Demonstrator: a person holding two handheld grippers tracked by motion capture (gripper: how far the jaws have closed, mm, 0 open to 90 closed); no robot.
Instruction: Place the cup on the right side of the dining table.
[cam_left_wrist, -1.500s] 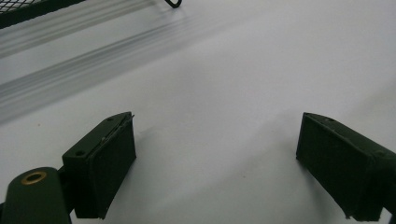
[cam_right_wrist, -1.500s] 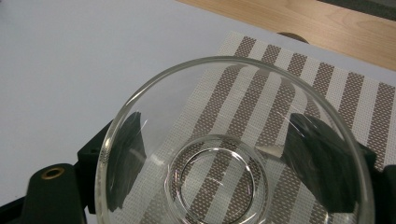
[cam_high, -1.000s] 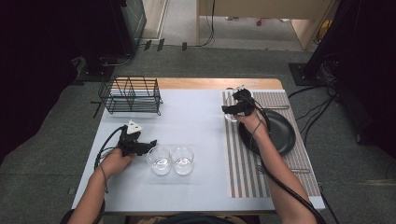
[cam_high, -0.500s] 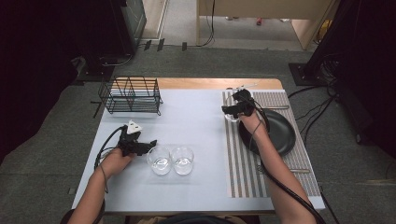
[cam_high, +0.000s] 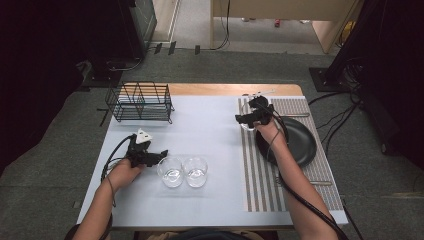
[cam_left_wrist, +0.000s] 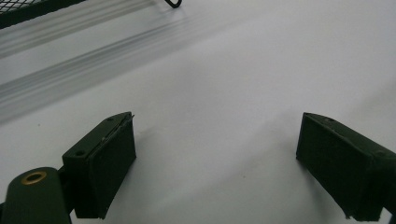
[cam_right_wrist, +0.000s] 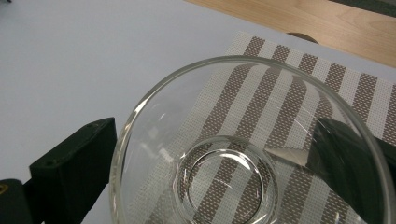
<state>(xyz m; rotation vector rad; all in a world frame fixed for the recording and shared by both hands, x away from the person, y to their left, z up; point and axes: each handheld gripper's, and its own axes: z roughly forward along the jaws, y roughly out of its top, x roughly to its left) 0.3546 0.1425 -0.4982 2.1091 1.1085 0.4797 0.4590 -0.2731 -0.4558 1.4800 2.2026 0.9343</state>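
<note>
A clear glass (cam_right_wrist: 154, 107) stands upright on the striped placemat (cam_right_wrist: 280, 60) between the jaws of my right gripper (cam_right_wrist: 215, 177). Those jaws have just been opening and stand wide on either side of the glass, no pad pressing on it. In the high view the right gripper (cam_high: 241, 120) is at the placemat's far left corner, over that glass (cam_high: 247, 125). My left gripper (cam_high: 162, 152) lies low on the white table with its jaws open and nothing between them (cam_left_wrist: 215, 172). Two more clear glasses (cam_high: 171, 171) (cam_high: 195, 171) stand side by side just to its right.
A black wire rack (cam_high: 140, 102) stands at the table's far left. A black plate (cam_high: 300, 142) lies on the placemat (cam_high: 260, 175) under my right forearm. The wooden table edge (cam_high: 220, 89) runs along the back.
</note>
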